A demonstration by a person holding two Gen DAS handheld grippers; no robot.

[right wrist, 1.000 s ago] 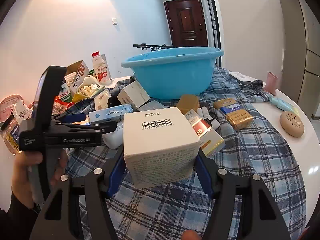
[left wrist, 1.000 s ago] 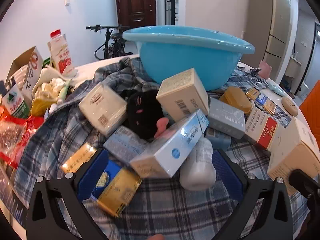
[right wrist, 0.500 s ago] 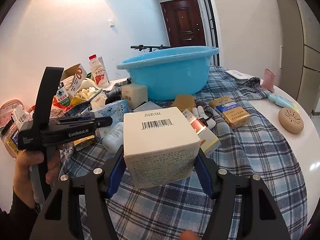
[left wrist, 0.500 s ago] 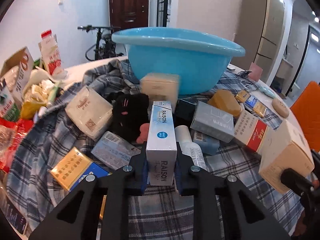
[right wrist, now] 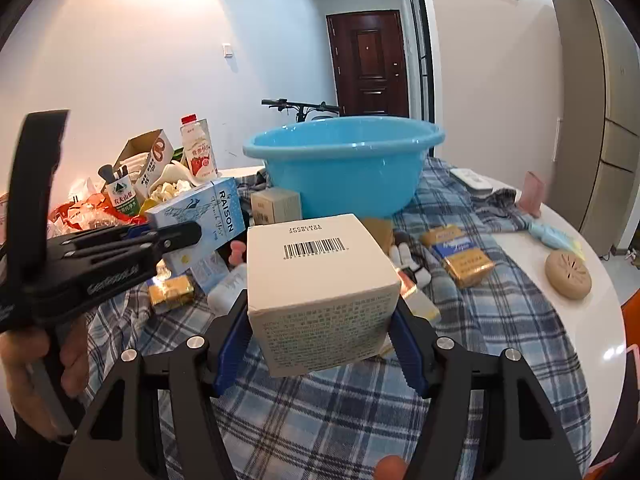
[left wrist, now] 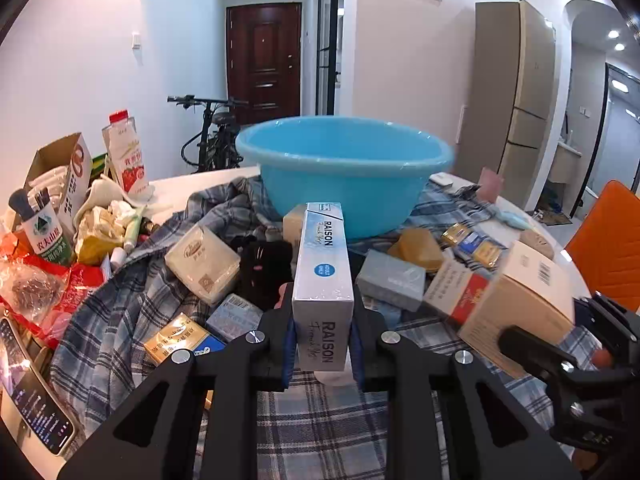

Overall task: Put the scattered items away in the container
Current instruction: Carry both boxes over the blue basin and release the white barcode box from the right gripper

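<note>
My left gripper [left wrist: 322,340] is shut on a pale blue RAISON carton [left wrist: 323,272] and holds it above the plaid cloth, pointing at the blue basin [left wrist: 344,168]. The carton also shows in the right wrist view [right wrist: 200,216], held by the left gripper [right wrist: 176,236]. My right gripper [right wrist: 320,340] is shut on a cream cube box [right wrist: 320,292] with a barcode on top, held above the cloth in front of the basin [right wrist: 344,164]. That box shows at the right of the left wrist view [left wrist: 520,304].
Several boxes lie on the plaid cloth [left wrist: 328,432]: a cream pack [left wrist: 202,264], a grey box [left wrist: 390,284], a gold pack [right wrist: 464,260], a black item [left wrist: 266,270]. Cartons and bags crowd the left edge [left wrist: 44,232]. A phone [left wrist: 32,396] lies near left. A tan disc [right wrist: 568,274] sits right.
My left gripper closed on the RAISON carton, turned it end-on and lifted it off the pile. My right gripper has kept the cube box and risen slightly.
</note>
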